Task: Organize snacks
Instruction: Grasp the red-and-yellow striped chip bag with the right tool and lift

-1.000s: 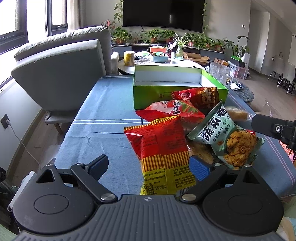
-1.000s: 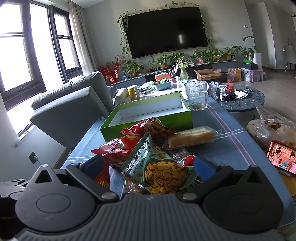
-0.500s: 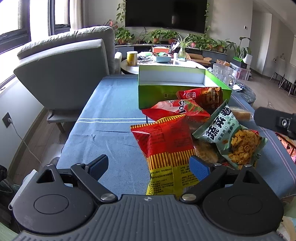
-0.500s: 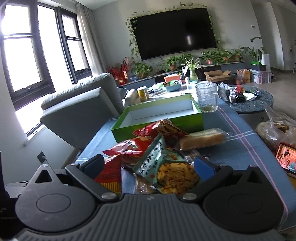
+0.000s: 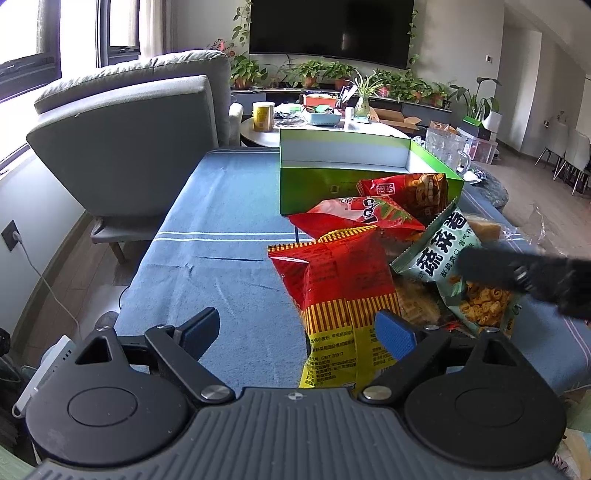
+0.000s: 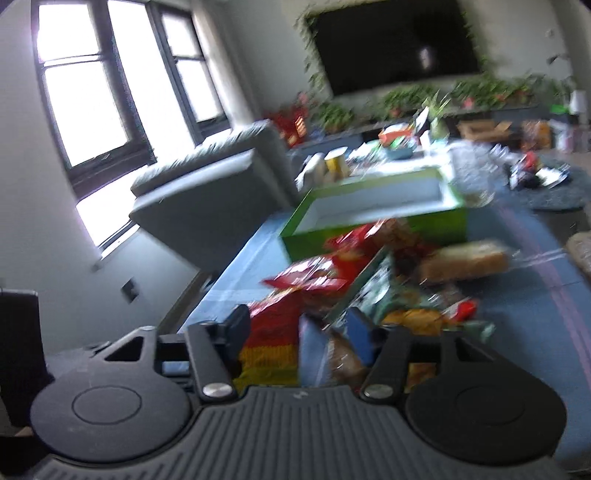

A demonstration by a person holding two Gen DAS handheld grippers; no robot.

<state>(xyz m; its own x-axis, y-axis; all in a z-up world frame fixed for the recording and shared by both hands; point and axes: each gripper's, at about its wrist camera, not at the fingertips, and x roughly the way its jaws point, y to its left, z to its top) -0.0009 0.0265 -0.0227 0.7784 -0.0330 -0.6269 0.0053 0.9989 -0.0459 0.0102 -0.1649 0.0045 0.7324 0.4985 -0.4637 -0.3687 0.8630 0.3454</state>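
— Left gripper [image 5: 295, 332]?
— Jaws apart, empty, low over the near red-yellow bag [image 5: 343, 288].
— Right gripper [image 6: 295, 326]?
— Also apart, over the snacks [image 6: 373, 288]; the green box [image 5: 314, 188] lies beyond.

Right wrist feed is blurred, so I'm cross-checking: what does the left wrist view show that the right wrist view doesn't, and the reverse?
Left wrist only: readable print on the green snack bag, with the right gripper reaching over it. Right wrist only: the whole wrapped bread loaf and the windows. Both: the empty green box, the red-and-yellow bag, the grey sofa and the TV.
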